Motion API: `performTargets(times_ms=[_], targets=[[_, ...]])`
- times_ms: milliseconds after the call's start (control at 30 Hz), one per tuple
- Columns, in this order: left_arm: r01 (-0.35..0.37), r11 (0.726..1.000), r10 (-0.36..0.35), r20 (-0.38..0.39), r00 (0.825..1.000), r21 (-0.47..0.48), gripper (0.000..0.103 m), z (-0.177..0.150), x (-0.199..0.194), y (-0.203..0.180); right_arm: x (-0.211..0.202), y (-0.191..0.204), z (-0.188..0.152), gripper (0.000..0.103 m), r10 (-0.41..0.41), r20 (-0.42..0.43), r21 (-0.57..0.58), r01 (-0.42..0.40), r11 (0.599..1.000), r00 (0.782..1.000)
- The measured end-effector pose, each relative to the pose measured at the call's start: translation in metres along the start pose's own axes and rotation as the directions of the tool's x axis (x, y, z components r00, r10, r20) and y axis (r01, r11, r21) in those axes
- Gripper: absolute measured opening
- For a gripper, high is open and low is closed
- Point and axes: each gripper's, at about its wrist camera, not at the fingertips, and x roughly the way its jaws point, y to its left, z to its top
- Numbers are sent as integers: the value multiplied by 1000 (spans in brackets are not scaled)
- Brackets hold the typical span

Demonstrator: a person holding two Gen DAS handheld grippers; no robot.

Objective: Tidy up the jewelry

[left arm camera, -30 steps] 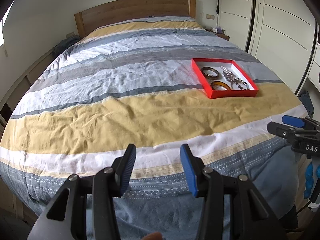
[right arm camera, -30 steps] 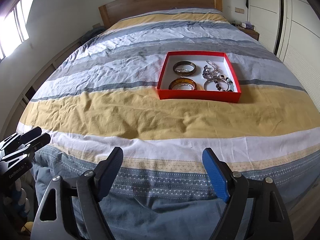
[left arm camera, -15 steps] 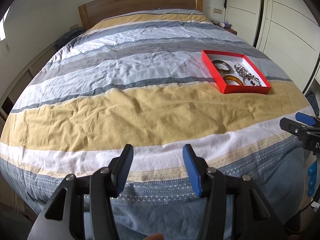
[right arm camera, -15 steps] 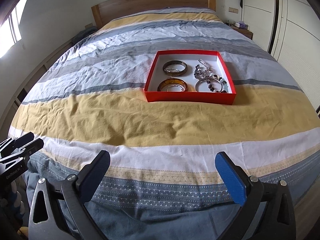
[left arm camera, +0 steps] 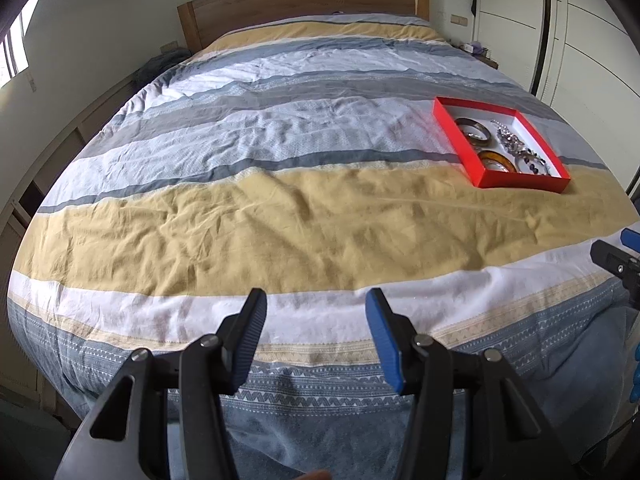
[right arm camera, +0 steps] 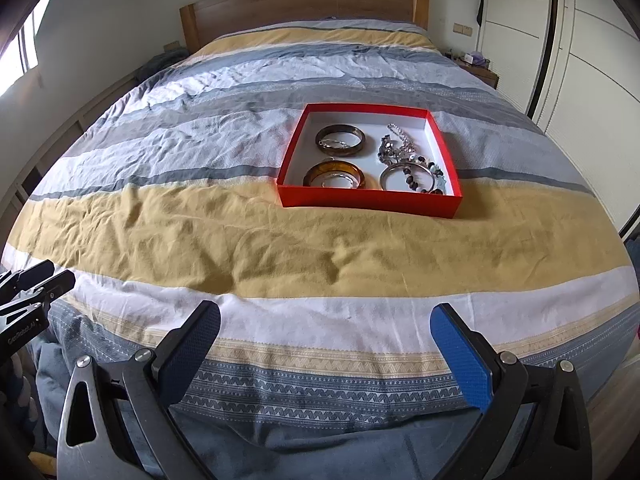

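Both the left gripper (left arm camera: 316, 320) and right gripper (right arm camera: 325, 334) are spread apart and hold nothing, well before the red tray (right arm camera: 366, 202) with jewelry (right arm camera: 404, 152), whose tangled chains could snag together.

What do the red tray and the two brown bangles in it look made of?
Red tray: likely cardboard, matte red outside, white inside, with thin straight walls. Dark bangle and amber bangle: glossy, possibly resin or plastic; the amber one looks translucent.

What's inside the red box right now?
The red box holds a dark bangle, an amber bangle, a silver bangle with a dark beaded strand across it, and a tangled silver chain. Anything beneath that tangle is hidden.
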Motion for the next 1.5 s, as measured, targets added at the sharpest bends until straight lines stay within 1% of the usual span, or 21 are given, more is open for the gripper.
performTargets(times_ms=[267, 467, 700, 933, 1500], targets=[[-43, 999, 42, -5, 999, -3, 49, 0, -6, 0, -13, 1, 2, 103, -25, 40, -18, 26, 1000, 999], [-68, 998, 68, 2, 998, 5, 49, 1, -12, -4, -15, -3, 1, 103, -27, 45, -8, 28, 1000, 999], [-74, 997, 74, 1, 997, 20, 49, 0, -14, -8, -19, -8, -1, 103, -28, 60, -5, 29, 1000, 998], [-74, 997, 75, -3, 997, 14, 49, -1, -13, -6, -19, -10, -1, 103, -28, 59, 3, 28, 1000, 998], [-64, 998, 64, -10, 998, -5, 50, -6, -11, 2, -15, 1, -2, 103, -29, 35, -21, 29, 999, 999]])
